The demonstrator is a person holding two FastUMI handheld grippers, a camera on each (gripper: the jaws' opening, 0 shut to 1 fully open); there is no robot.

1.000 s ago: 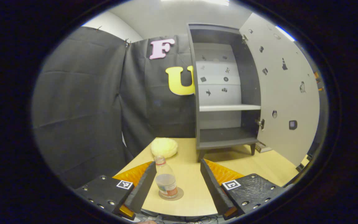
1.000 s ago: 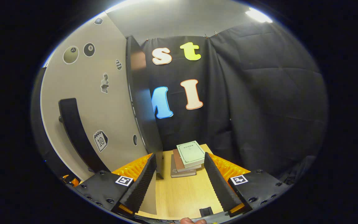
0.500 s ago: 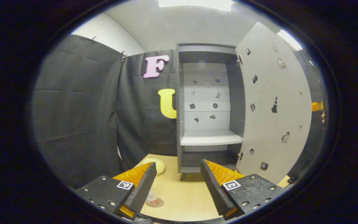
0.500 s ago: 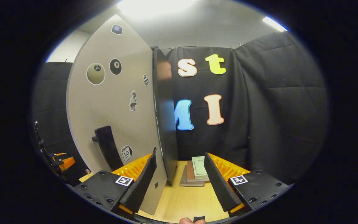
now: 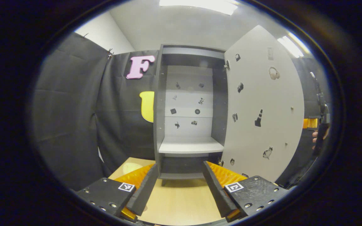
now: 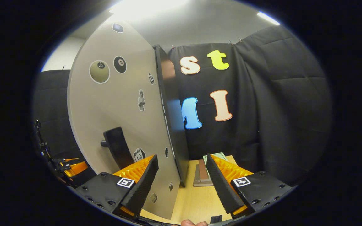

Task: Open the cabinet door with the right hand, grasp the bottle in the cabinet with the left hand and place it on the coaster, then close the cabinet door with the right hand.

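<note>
Both grippers' jaws gape empty: left gripper (image 5: 177, 185) faces the open cabinet (image 5: 189, 147); door (image 6: 121, 125) edge stands between the right gripper (image 6: 181, 185) jaws.

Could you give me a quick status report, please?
Left gripper open, facing cabinet. Right gripper open beside door. Door open, handle free.

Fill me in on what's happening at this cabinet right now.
A person holds tongs in each hand. The cabinet stands with its door swung wide and its visible shelves bare. The left tongs hang open over the table, gripping nothing. The right tongs are open beside the door's outer face, near its black handle.
</note>
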